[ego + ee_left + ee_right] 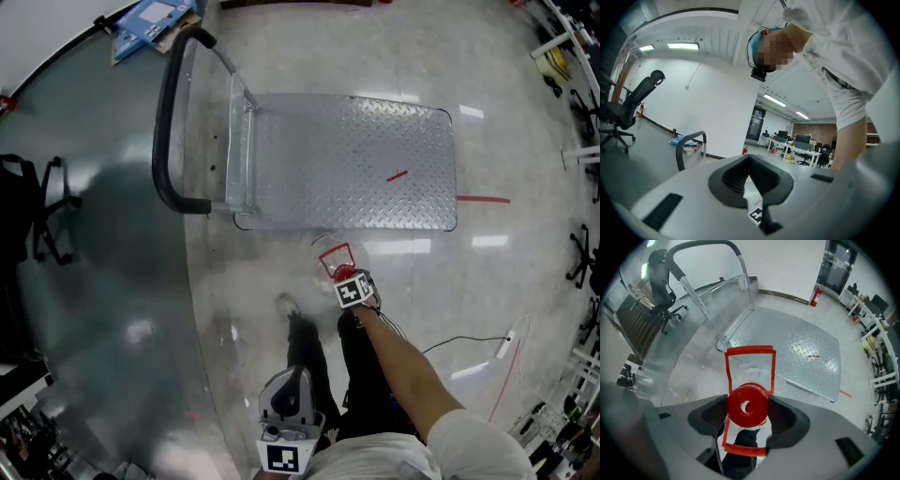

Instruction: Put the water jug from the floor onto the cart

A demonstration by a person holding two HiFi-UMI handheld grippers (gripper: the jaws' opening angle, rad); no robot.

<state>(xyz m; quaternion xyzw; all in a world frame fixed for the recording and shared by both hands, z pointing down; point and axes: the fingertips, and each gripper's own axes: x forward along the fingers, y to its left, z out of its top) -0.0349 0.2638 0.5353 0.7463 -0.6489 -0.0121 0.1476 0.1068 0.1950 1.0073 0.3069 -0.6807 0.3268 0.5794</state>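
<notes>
Water jug (747, 405) stood on the floor between the right gripper (749, 418) jaws
Its red cap is flanked by wide-spread jaws, near the cart (356, 159); the left gripper (751, 182) jaws are pressed together.

Bright, even indoor light fills all three views. It comes from ceiling strip lights (684, 46), which glow white in the left gripper view. The glossy floor (403, 47) mirrors them as pale rectangular patches, and the ribbed metal deck of the cart (356, 159) has a soft sheen with small highlights. Shadows are faint and soft-edged. Every view is wide-angle, so straight lines bow strongly toward the edges, and both gripper views end in a rounded black vignette. In those two views the nearest foreground is slightly out of focus, while the distance is sharp.
</notes>
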